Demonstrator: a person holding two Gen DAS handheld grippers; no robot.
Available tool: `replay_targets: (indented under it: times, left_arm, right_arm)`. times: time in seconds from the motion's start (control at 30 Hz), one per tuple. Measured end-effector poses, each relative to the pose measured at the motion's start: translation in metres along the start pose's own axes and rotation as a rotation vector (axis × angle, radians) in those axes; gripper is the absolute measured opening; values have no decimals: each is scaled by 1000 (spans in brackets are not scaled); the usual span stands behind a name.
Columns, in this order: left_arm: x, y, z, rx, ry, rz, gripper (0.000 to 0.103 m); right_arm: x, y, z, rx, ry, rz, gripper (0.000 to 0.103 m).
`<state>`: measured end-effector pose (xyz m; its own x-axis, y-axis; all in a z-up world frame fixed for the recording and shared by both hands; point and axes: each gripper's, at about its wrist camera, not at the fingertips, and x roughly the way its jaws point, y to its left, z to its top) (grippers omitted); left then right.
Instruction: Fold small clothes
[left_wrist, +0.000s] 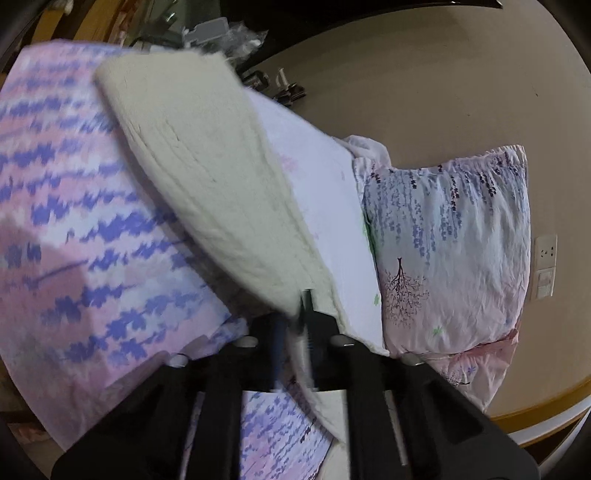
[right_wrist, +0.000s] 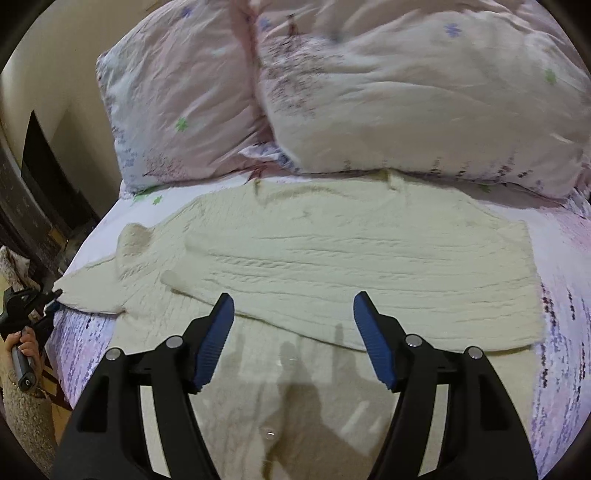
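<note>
A cream cable-knit sweater (right_wrist: 332, 266) lies spread on the bed, with one sleeve folded across its body. My right gripper (right_wrist: 293, 314) is open and empty, hovering just above the sweater's lower part. My left gripper (left_wrist: 295, 317) is shut on the sweater's other sleeve (left_wrist: 207, 177), which stretches away from the jaws in the left wrist view. The left gripper also shows at the far left of the right wrist view (right_wrist: 55, 295), holding the sleeve's end at the bed's edge.
Two pink floral pillows (right_wrist: 184, 99) (right_wrist: 424, 92) lie at the head of the bed, just beyond the sweater. The purple-and-pink patterned bedsheet (left_wrist: 74, 206) covers the bed. A beige wall (left_wrist: 424, 74) with a socket (left_wrist: 546, 251) stands behind.
</note>
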<state>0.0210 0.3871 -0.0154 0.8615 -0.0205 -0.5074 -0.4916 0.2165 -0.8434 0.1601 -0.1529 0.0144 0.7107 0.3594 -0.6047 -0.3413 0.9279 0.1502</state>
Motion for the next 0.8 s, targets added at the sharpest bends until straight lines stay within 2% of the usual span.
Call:
replay_targets:
  times: [0.13, 0.2, 0.33, 0.43, 0.57, 0.7, 0.8]
  left_arm:
    - [-7, -42, -12, 129, -44, -25, 5]
    - [-7, -74, -26, 208, -51, -65, 5]
    - [8, -141, -72, 396, 3, -156, 5]
    - [37, -190, -126, 535, 112, -225, 5]
    - [92, -231, -223, 693, 338, -272, 5]
    - [140, -236, -310, 794, 567, -258, 5]
    - [156, -230, -353, 873, 666, -212, 6]
  right_arm:
    - [-9, -27, -1, 52, -24, -17, 67]
    - [-12, -37, -2, 77, -32, -26, 67]
    - [-21, -58, -6, 126, -55, -40, 67]
    - [-27, -72, -10, 163, -68, -53, 67]
    - [-31, -87, -18, 199, -66, -74, 67]
    - [-36, -101, -24, 233, -68, -108, 67]
    - [-38, -108, -26, 248, -67, -130, 67]
